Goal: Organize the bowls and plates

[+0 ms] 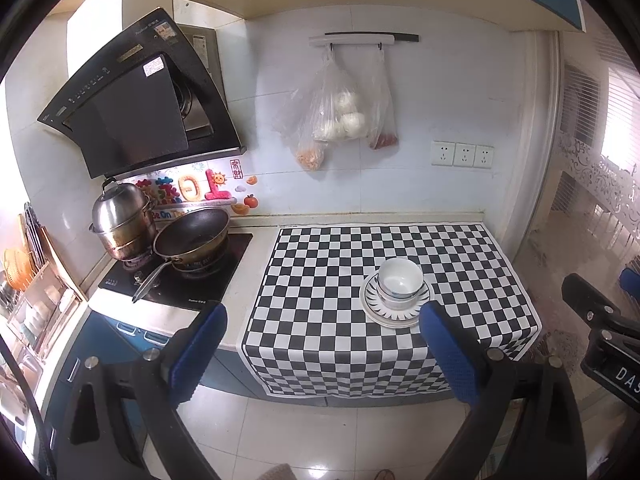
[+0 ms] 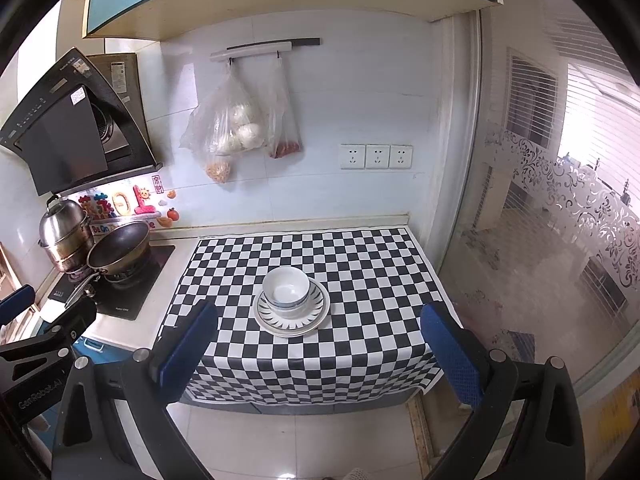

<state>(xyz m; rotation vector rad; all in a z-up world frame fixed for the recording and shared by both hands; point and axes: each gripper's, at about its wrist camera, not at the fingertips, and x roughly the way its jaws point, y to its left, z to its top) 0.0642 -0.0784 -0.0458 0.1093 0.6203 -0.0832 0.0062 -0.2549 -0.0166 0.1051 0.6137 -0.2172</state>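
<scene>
White bowls sit nested on stacked white plates with a dark ray pattern, on the black-and-white checked cloth. My left gripper hangs open in front of the counter, back from the stack, nothing between its blue pads. My right gripper is likewise open and empty, in front of the counter edge with the stack ahead of it. Part of the right gripper shows at the right edge of the left wrist view, and part of the left gripper at the left edge of the right wrist view.
A stove with a dark wok and a steel steamer pot stands left of the cloth. Plastic bags of food hang on the wall. A dish rack is far left. A glass door bounds the right.
</scene>
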